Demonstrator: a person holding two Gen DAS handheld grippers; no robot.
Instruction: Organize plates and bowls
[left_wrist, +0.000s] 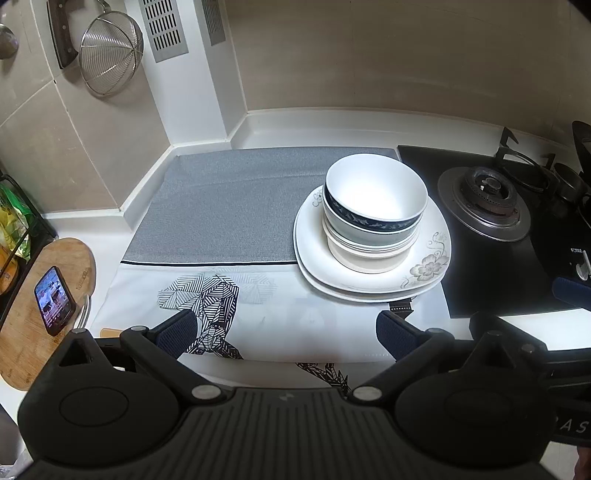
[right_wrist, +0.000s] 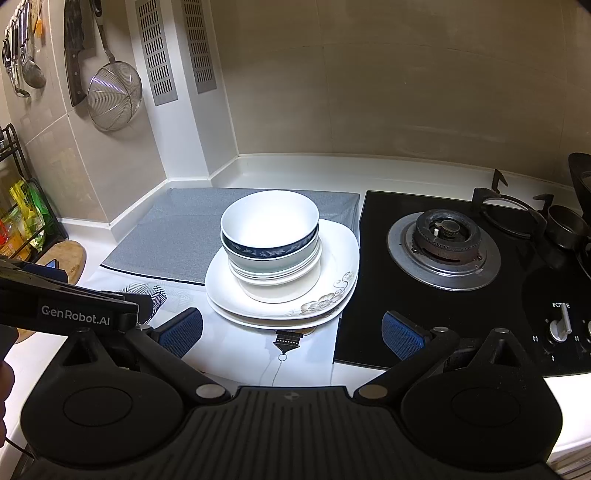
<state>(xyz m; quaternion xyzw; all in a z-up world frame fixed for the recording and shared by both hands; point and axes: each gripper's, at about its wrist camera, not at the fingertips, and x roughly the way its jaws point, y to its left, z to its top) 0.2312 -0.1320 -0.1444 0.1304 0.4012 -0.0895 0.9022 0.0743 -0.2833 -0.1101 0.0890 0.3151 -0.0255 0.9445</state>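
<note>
Several nested bowls (left_wrist: 375, 206), the top one white with a dark blue patterned band, stand on two stacked white square plates (left_wrist: 424, 273) with a flower print. The stack sits on the mat's right side, next to the stove. It also shows in the right wrist view: bowls (right_wrist: 271, 236), plates (right_wrist: 332, 280). My left gripper (left_wrist: 286, 334) is open and empty, above the mat in front of the stack. My right gripper (right_wrist: 291, 334) is open and empty, just in front of the plates' near edge.
A grey and white patterned mat (left_wrist: 229, 206) covers the counter. A black gas stove (right_wrist: 443, 240) lies right of the stack. A wooden board with a phone (left_wrist: 53, 301) is at the left. A strainer (left_wrist: 110, 55) and knife hang on the wall.
</note>
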